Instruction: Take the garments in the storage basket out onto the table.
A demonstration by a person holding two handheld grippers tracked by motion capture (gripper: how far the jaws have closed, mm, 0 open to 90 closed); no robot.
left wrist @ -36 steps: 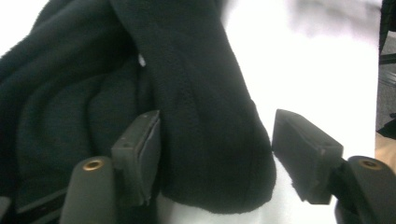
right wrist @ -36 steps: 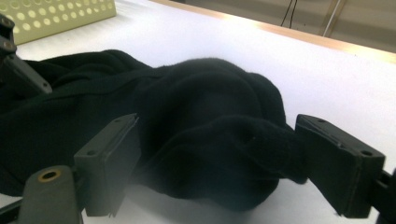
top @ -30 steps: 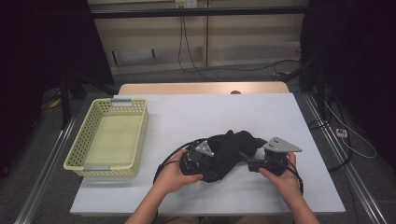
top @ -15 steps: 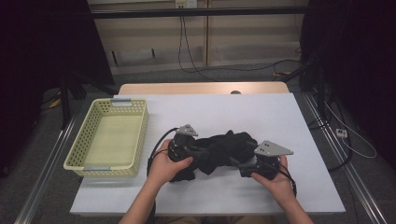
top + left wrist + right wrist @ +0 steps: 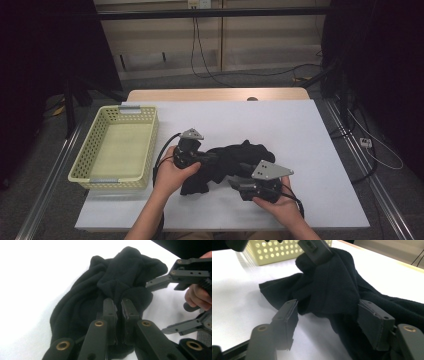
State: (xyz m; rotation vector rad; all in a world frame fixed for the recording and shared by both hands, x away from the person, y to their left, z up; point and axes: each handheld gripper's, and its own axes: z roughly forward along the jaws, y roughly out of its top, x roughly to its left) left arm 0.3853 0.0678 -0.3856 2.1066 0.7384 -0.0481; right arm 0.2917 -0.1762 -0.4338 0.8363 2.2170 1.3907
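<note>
Black cloth [image 5: 227,161] lies crumpled on the white table [image 5: 300,130], just right of the yellow basket [image 5: 116,149], near the table's front half. Work in hand looks like handling or folding this cloth, maybe for the basket; judged early stage. Cloth is bunched, not flat, not folded, not in the basket, which has nothing visible inside.

Left tongs [image 5: 118,312] are pressed together, pinching a fold at the cloth's basket-side end; in the right gripper view that end is lifted a little off the table. Left hand [image 5: 172,172] sits between basket and cloth.

Right tongs [image 5: 327,322] are spread on either side of a hanging fold at the cloth's far-from-basket end. Its jaws have just been closing, cloth between them, pads not yet pressing it as far as I can tell. Right hand [image 5: 280,205] is at the cloth's front corner, farthest from the basket.

Done: one grip secured. Left: second grip, spreading or folding, any move to the basket.

Count: one cloth, one basket, one table, two tongs, two hands.
</note>
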